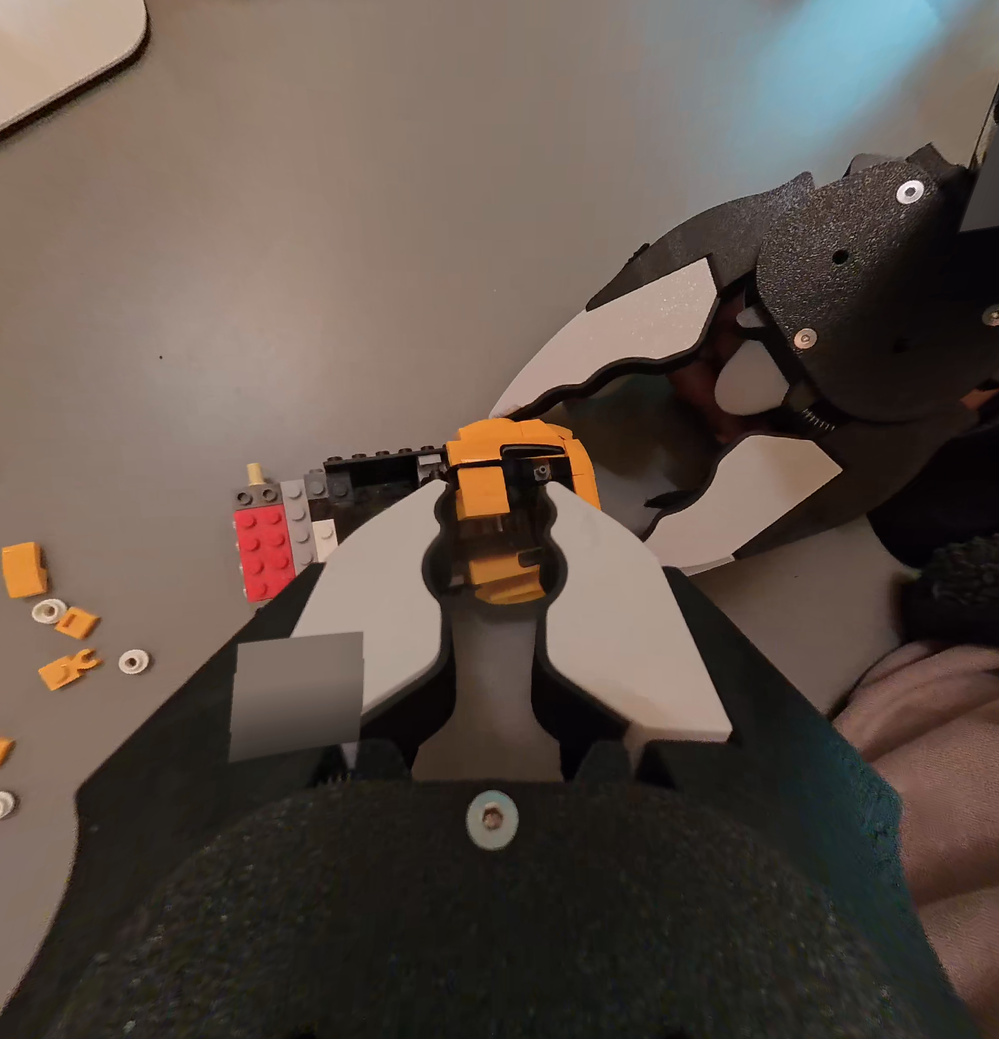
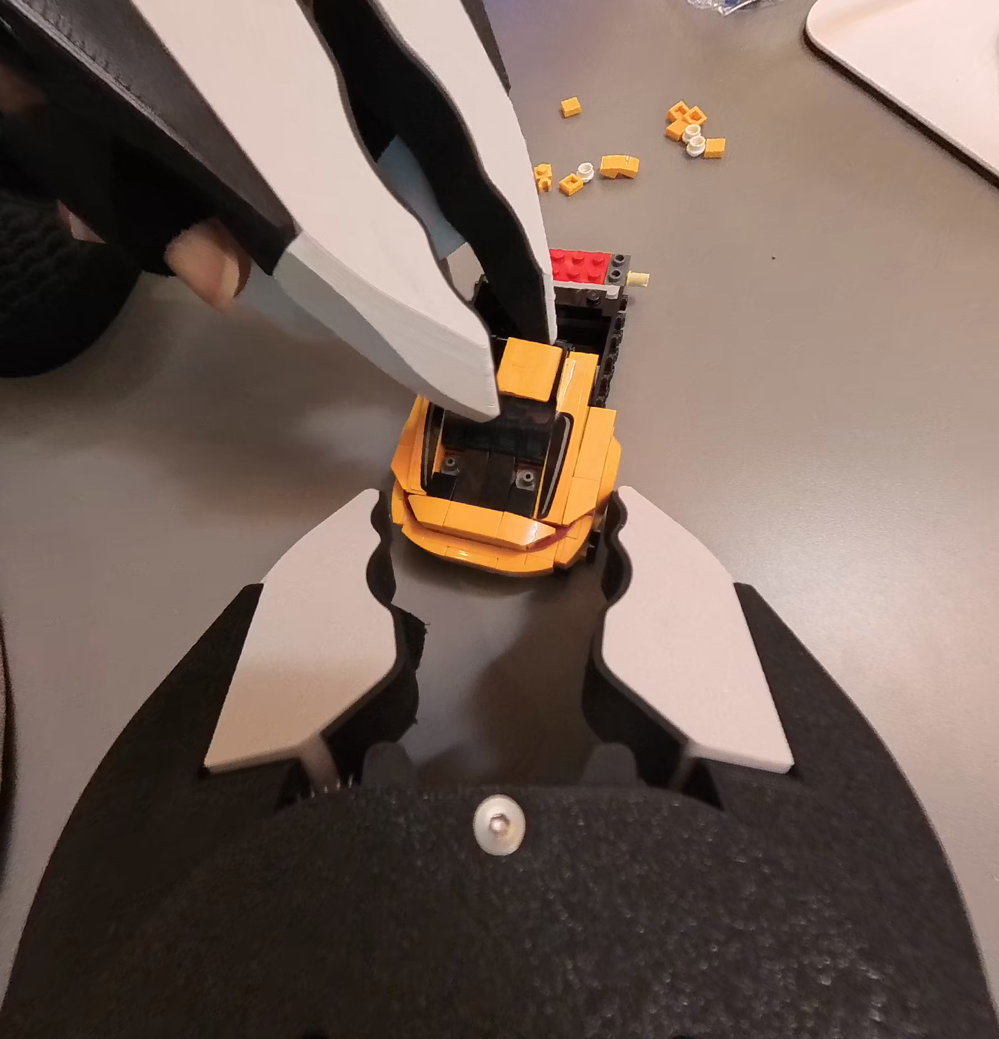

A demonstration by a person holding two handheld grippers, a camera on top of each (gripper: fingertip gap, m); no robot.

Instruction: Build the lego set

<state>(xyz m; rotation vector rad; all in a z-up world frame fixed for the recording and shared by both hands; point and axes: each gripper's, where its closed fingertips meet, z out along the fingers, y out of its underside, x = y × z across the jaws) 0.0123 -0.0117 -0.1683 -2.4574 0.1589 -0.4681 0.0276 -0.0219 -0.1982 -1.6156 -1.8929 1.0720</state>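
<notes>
An orange Lego car [image 2: 505, 506] stands on the grey table, its nose toward the right wrist camera. Its bare rear chassis shows black and grey bricks and a red brick [image 1: 264, 548], also in the right wrist view [image 2: 579, 261]. My left gripper [image 1: 497, 495] is shut on an orange roof piece [image 2: 528, 368] at the top of the car's cabin; in the right wrist view it reaches down from the upper left [image 2: 517, 360]. My right gripper [image 2: 497, 500] is open, its fingers on either side of the car's nose; it also shows in the left wrist view [image 1: 576, 461].
Loose orange pieces [image 1: 25, 568] and small white round pieces [image 1: 133, 660] lie left of the car, seen far right in the right wrist view [image 2: 618, 166]. A white flat object [image 2: 936, 67] sits at the table's far corner. A gloved hand [image 2: 205, 264] holds the left gripper. My two grippers' fingertips are within a few centimetres of each other. About 7 centimeters separates my left fingertips from the red brick [image 1: 264, 548]. It turns up in the right wrist view [image 2: 570, 258] as well.
</notes>
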